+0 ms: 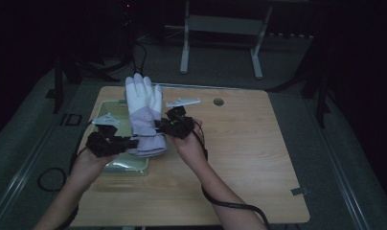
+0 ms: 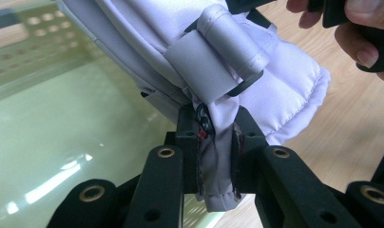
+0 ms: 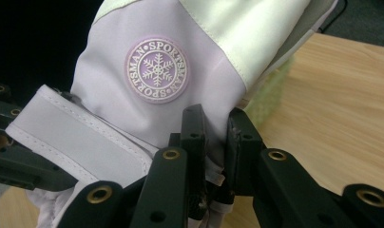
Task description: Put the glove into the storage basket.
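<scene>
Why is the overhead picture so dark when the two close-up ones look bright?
High view: dim all round, black beyond the table, so the glove stands out pale. Left gripper view: bright, with glare streaks on the green tray. Right gripper view: the glove's snowflake badge reads sharp; the background at left is black.

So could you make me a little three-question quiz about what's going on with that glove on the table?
1. True or false: both black grippers, left gripper and right gripper, pinch the padded white and lilac ski glove.
2. What lies under the glove: A) pale green plastic tray, B) blue towel, C) metal bowl?
3. What picture sits in the glove's round badge?

Key: 1 true, each grips fabric at the cuff end. 2 A. 3 a snowflake.
</scene>
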`<action>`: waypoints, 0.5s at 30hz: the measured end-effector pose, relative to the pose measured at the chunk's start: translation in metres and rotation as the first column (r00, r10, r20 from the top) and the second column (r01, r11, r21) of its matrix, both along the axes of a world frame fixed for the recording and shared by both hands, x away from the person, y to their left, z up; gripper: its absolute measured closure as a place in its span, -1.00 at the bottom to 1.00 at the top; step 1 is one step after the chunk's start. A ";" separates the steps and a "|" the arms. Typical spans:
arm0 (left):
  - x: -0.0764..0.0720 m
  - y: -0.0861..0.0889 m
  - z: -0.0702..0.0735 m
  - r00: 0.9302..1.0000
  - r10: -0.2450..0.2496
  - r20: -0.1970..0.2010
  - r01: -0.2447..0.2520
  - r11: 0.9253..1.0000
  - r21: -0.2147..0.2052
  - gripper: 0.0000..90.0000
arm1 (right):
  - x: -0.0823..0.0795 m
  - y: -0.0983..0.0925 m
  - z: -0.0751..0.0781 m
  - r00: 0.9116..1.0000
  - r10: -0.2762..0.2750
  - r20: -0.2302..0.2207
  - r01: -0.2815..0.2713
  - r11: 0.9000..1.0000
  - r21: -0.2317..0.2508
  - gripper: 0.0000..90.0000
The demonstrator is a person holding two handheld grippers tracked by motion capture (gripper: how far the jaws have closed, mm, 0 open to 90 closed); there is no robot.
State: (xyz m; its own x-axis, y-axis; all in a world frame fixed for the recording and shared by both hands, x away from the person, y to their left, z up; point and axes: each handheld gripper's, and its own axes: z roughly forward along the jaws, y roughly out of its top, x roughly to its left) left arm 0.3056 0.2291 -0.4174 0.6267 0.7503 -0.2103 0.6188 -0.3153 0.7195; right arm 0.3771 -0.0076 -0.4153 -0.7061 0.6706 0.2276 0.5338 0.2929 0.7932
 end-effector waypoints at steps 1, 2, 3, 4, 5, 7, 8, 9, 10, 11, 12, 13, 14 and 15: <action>0.000 0.006 0.000 1.000 -0.001 0.001 0.001 1.000 0.007 0.72 | 0.000 0.006 -0.001 1.000 0.000 0.001 0.000 1.000 0.004 0.77; 0.000 0.012 0.000 1.000 0.003 0.001 -0.003 1.000 0.010 0.72 | 0.000 0.012 -0.001 1.000 0.003 0.003 -0.003 1.000 0.008 0.77; 0.000 0.018 0.000 1.000 0.000 -0.001 0.000 1.000 0.012 0.72 | 0.001 0.017 -0.002 1.000 0.005 0.004 -0.005 1.000 0.012 0.77; 0.000 0.023 0.000 1.000 0.005 -0.003 -0.005 1.000 0.018 0.72 | 0.001 0.023 -0.003 1.000 0.005 0.002 -0.005 1.000 0.017 0.77; 0.000 0.029 0.000 1.000 0.010 -0.015 -0.010 1.000 0.019 0.72 | 0.001 0.029 -0.005 1.000 0.008 0.000 -0.008 1.000 0.019 0.77; 0.001 0.040 -0.001 0.999 0.022 -0.039 -0.020 0.999 0.031 0.72 | 0.002 0.042 -0.009 1.000 0.015 -0.015 -0.014 1.000 0.025 0.77; 0.001 0.046 -0.002 0.998 0.020 -0.053 -0.017 0.999 0.039 0.72 | 0.003 0.046 -0.010 0.999 0.017 -0.027 -0.016 0.999 0.031 0.77; 0.002 0.049 -0.002 0.998 0.024 -0.056 -0.022 0.999 0.044 0.72 | 0.003 0.052 -0.014 0.999 0.019 -0.038 -0.018 0.999 0.035 0.77; 0.002 0.054 -0.004 0.998 0.025 -0.064 -0.021 0.998 0.056 0.72 | 0.003 0.055 -0.016 0.999 0.019 -0.045 -0.017 0.999 0.039 0.77; 0.002 0.057 -0.006 0.997 0.026 -0.067 -0.022 0.998 0.060 0.72 | 0.004 0.061 -0.020 0.998 0.021 -0.060 -0.018 0.999 0.046 0.77; 0.003 0.061 -0.009 0.997 0.028 -0.079 -0.023 0.998 0.057 0.72 | 0.004 0.063 -0.023 0.997 0.023 -0.068 -0.020 0.999 0.048 0.77; 0.004 0.063 -0.013 0.996 0.027 -0.090 -0.022 0.998 0.063 0.72 | 0.004 0.067 -0.027 0.997 0.023 -0.071 -0.020 0.999 0.042 0.77; 0.004 0.063 -0.013 0.996 0.027 -0.090 -0.022 0.998 0.063 0.72 | 0.004 0.067 -0.027 0.997 0.023 -0.071 -0.020 0.999 0.042 0.77; 0.007 0.066 -0.025 0.993 0.036 -0.114 -0.029 0.997 0.066 0.72 | 0.004 0.070 -0.030 0.997 0.023 -0.079 -0.021 0.999 0.037 0.77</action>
